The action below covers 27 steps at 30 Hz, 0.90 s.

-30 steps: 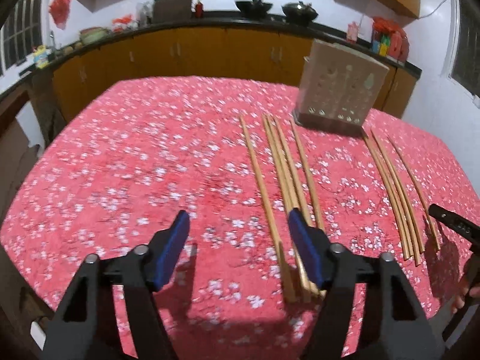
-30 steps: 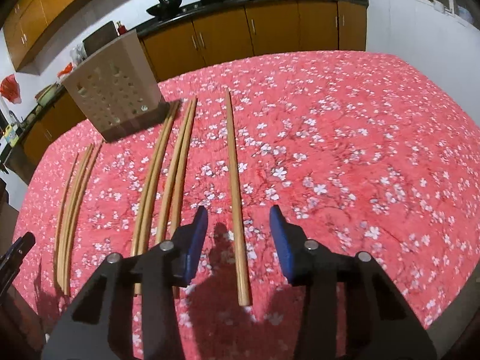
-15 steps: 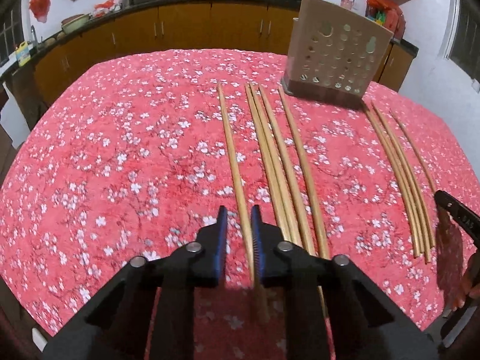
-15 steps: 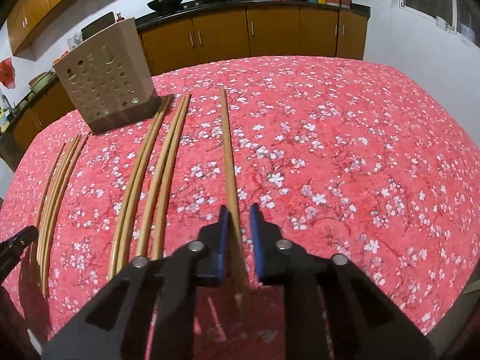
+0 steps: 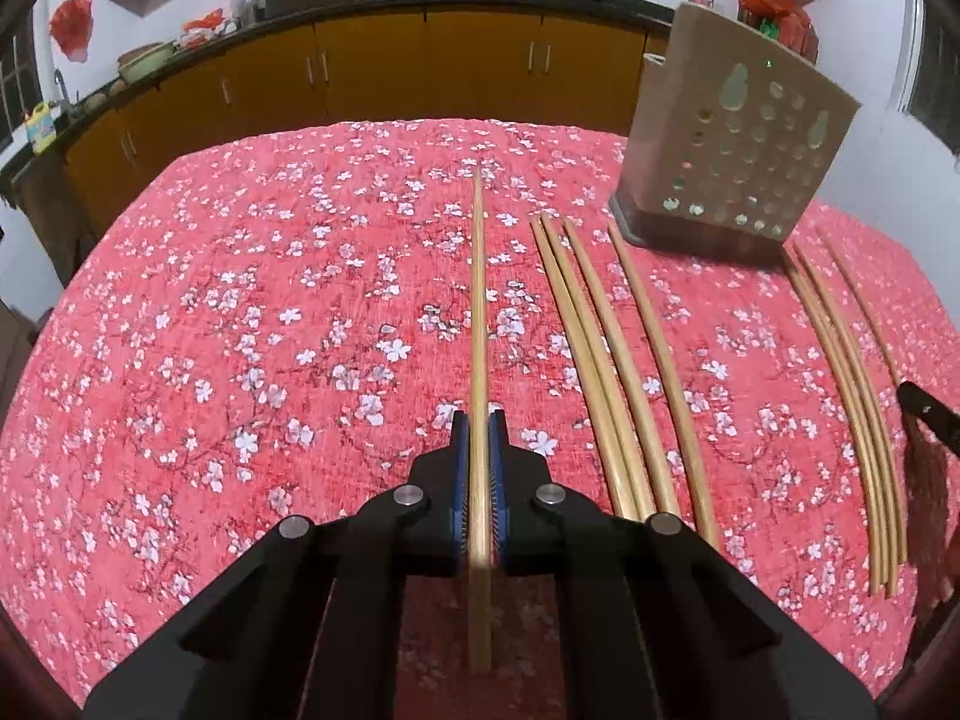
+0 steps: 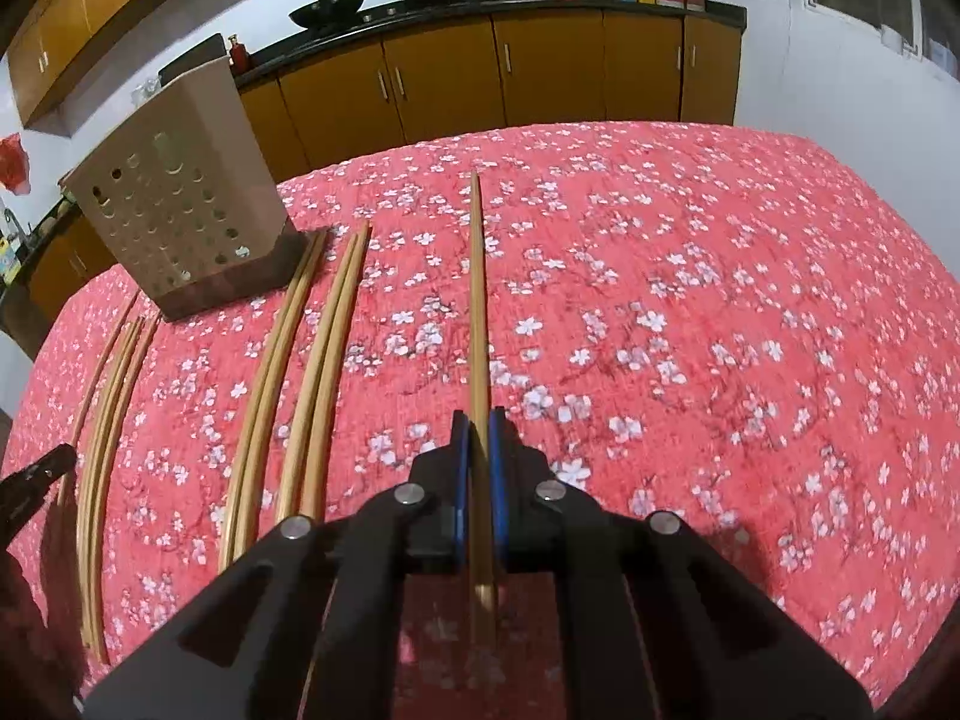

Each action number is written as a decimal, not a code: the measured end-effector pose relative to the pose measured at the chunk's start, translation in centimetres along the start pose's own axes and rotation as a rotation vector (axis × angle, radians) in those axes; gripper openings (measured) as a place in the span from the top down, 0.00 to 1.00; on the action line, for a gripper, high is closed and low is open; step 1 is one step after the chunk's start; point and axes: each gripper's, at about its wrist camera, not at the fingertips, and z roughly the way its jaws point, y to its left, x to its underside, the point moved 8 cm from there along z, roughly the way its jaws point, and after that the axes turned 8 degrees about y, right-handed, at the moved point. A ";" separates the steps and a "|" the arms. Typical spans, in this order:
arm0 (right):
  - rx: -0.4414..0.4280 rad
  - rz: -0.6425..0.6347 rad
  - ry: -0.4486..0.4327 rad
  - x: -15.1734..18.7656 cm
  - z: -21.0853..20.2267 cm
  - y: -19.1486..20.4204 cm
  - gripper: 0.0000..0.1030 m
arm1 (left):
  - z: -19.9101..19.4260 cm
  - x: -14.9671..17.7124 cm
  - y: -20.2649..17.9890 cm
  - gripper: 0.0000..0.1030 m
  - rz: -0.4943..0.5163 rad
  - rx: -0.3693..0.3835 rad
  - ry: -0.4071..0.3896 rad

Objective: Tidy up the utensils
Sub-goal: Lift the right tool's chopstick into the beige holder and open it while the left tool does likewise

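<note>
My left gripper (image 5: 478, 420) is shut on a long wooden chopstick (image 5: 478, 312) that points away over the red floral tablecloth. My right gripper (image 6: 478, 420) is shut on another wooden chopstick (image 6: 477, 300). Several more chopsticks (image 5: 606, 372) lie side by side to the right of the left gripper, and a further bunch (image 5: 840, 396) lies at the far right. In the right wrist view the loose chopsticks (image 6: 312, 372) lie to the left. A beige perforated utensil holder (image 5: 732, 150) stands upright behind them; it also shows in the right wrist view (image 6: 174, 198).
The table's red floral cloth (image 5: 240, 330) covers the whole surface. Orange kitchen cabinets (image 5: 372, 72) with a dark counter run behind the table, with woks on top. The other gripper's black tip (image 5: 930, 414) shows at the right edge.
Both grippers went from open to shut, each closing on a chopstick. Both moved forward and the views now sit lower and closer along the held sticks.
</note>
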 end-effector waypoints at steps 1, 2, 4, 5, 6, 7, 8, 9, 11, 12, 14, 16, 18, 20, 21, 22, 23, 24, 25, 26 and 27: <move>-0.001 -0.003 0.001 0.0 0.0 0.0 0.92 | 0.0 0.1 0.1 0.93 -0.005 0.009 -0.001; -0.004 -0.003 0.001 0.1 0.0 0.0 0.92 | -0.2 0.3 0.2 0.92 -0.008 0.015 -0.002; -0.008 -0.004 0.002 0.4 -0.2 0.0 0.92 | -0.4 0.5 0.2 0.92 -0.009 0.023 -0.002; -0.007 -0.006 0.002 0.5 -0.3 0.0 0.92 | -0.5 0.6 0.1 0.92 -0.009 0.024 -0.001; -0.006 -0.007 0.001 0.6 -0.4 0.0 0.92 | -0.6 0.8 0.2 0.92 -0.008 0.024 -0.003; -0.007 -0.008 0.002 0.7 -0.4 0.0 0.92 | -0.7 0.8 0.1 0.93 -0.006 0.023 -0.004; -0.008 -0.009 0.002 0.7 -0.4 0.0 0.92 | -0.7 0.9 0.1 0.93 -0.003 0.019 -0.007; -0.008 -0.009 0.002 0.8 -0.5 0.0 0.92 | -0.8 0.9 0.0 0.93 0.001 0.014 -0.007; -0.007 -0.012 0.001 0.8 -0.4 0.0 0.92 | -0.9 1.1 0.0 0.93 0.008 0.006 -0.006; -0.007 -0.014 0.003 0.9 -0.5 0.0 0.92 | -0.9 1.1 0.0 0.93 0.010 0.004 -0.005; -0.023 -0.004 -0.002 1.0 -1.0 -0.1 0.92 | -1.1 1.2 0.0 0.93 0.013 0.000 0.003; -0.025 -0.004 -0.030 0.7 -2.1 -0.1 0.92 | -1.6 1.1 0.2 0.93 0.008 0.001 -0.004; -0.027 -0.007 -0.058 0.2 -3.2 -0.1 0.92 | -2.6 0.7 0.5 0.93 0.011 0.002 -0.024; -0.032 -0.007 -0.094 -0.5 -4.7 -0.1 0.92 | -3.7 0.2 0.7 0.93 0.010 0.003 -0.051; -0.035 -0.007 -0.113 -0.9 -5.4 -0.2 0.92 | -4.4 -0.2 0.8 0.93 0.008 0.005 -0.068; -0.037 -0.006 -0.133 -1.2 -6.2 -0.2 0.92 | -5.0 -0.5 0.9 0.93 0.006 0.006 -0.082; -0.039 -0.005 -0.147 -1.6 -6.8 -0.2 0.92 | -5.8 -1.0 1.0 0.93 0.002 0.008 -0.104; -0.041 -0.005 -0.167 -1.9 -7.5 -0.2 0.92 | -6.5 -1.4 1.2 0.93 -0.003 0.011 -0.120; -0.042 -0.006 -0.189 -2.3 -8.3 -0.2 0.92 | -7.1 -1.9 1.3 0.93 -0.008 0.015 -0.135; -0.042 -0.008 -0.204 -2.7 -8.8 -0.1 0.92 | -7.9 -2.3 1.5 0.93 -0.014 0.021 -0.151; -0.042 -0.011 -0.224 -3.0 -9.5 -0.1 0.92 | -8.3 -2.7 1.5 0.93 -0.018 0.026 -0.164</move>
